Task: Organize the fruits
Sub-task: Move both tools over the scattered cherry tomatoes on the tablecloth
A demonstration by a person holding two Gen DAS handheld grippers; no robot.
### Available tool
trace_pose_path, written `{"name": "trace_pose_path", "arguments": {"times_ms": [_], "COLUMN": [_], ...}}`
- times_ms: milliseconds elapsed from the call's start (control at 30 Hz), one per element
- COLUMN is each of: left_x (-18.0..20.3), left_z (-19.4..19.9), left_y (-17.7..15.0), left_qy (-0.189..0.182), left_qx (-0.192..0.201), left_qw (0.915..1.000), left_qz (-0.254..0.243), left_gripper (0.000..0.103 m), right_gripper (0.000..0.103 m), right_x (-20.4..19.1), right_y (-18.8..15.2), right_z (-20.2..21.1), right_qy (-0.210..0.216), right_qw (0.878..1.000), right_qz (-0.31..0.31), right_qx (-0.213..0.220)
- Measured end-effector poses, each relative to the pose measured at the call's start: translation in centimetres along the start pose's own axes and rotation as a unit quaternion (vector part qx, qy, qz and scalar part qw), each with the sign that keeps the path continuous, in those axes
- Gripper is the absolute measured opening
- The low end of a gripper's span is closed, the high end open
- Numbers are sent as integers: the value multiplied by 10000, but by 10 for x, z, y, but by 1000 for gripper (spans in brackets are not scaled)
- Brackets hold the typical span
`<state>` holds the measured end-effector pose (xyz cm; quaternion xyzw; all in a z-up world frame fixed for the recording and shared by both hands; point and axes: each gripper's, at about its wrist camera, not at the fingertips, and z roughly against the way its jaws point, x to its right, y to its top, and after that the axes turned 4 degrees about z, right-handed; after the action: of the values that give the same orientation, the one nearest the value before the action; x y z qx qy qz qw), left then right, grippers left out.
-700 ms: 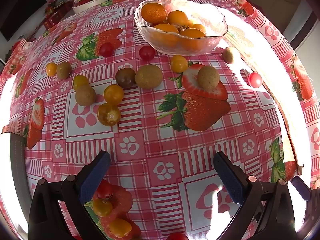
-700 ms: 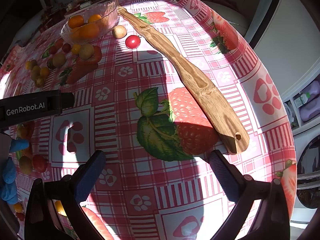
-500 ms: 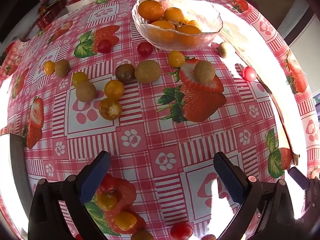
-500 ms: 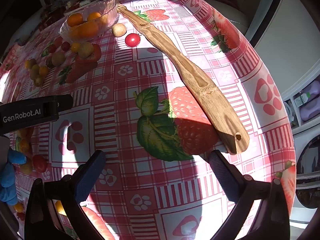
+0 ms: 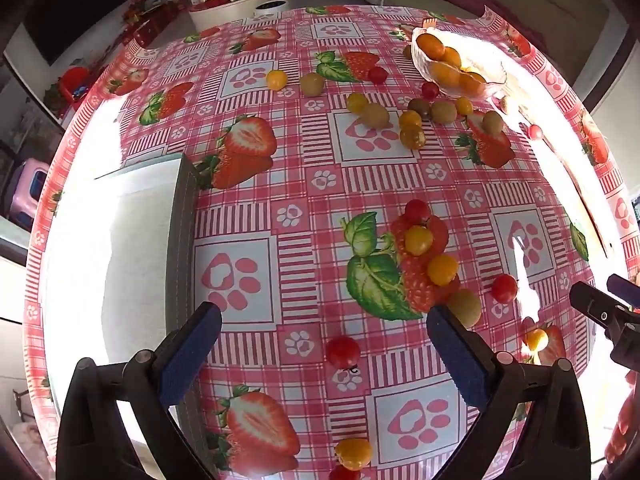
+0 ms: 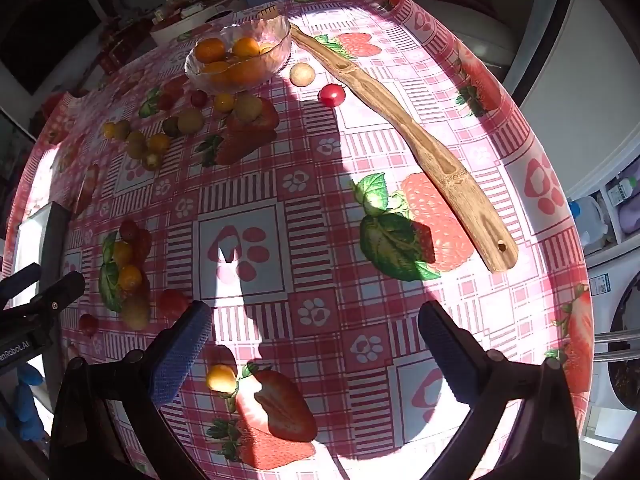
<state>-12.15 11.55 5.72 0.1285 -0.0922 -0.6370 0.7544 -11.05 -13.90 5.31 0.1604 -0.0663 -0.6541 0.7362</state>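
Note:
Small fruits lie scattered on a red strawberry-print tablecloth (image 5: 304,240). A glass bowl (image 5: 460,62) of oranges stands at the far right in the left wrist view, and the same bowl (image 6: 240,56) sits far left in the right wrist view. My left gripper (image 5: 322,354) hangs open above the cloth, with a red cherry tomato (image 5: 343,352) below its gap. A yellow tomato (image 5: 442,269) and a brown-green fruit (image 5: 464,307) lie by its right finger. My right gripper (image 6: 314,350) is open and empty; a yellow tomato (image 6: 221,378) rests near its left finger.
A long wooden spatula (image 6: 412,140) lies diagonally across the right side of the table. A white tray with a dark rim (image 5: 178,248) sits at the left edge. A cluster of yellow, red and brown fruits (image 5: 412,128) lies before the bowl. Strong sun glare covers the table's edges.
Both grippers have pulled back and risen, so the bowl looks farther away. The left view has swung left, bringing the white tray and the near tomatoes into sight. Both jaws stay wide.

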Motion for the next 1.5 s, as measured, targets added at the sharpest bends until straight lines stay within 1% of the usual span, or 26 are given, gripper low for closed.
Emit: {"name": "trace_pose_path", "arguments": {"times_ms": [33,67,167,200,267,400,867,1500], "left_x": [-3,-6,-6,-5,-3,-3,-3,-1], "left_z": [0,-1,-4,-6,-8,-11,-17,-20], "left_y": [-4,-11,-22,-23,-25,-27,-28,-27], "left_qy": [36,51,69,66,88,104,81,122], "left_qx": [-31,-35,-120,-141,-161,-158,-214,-227], "left_qw": [10000,10000,9999,9998,9998,9998,9997,9996], "left_qz": [12,-17,-77,-98,-127,-100,-129,-142], "left_gripper": [103,103,103,103,103,103,103,103], "right_gripper": [103,103,103,103,103,103,103,103], "right_x": [-4,-12,-30,-30,-39,-43,-41,-43], "right_y": [-5,-2,-9,-5,3,3,8,6], "right_z": [3,4,5,8,0,-2,-5,-9], "right_qy": [32,33,-63,-57,-36,-23,-70,-57], "right_qw": [10000,10000,9997,9995,9993,9987,9975,9968], "right_qz": [12,53,220,264,282,278,244,216], "right_qx": [-6,-40,-105,-148,-256,-419,-667,-768]}}
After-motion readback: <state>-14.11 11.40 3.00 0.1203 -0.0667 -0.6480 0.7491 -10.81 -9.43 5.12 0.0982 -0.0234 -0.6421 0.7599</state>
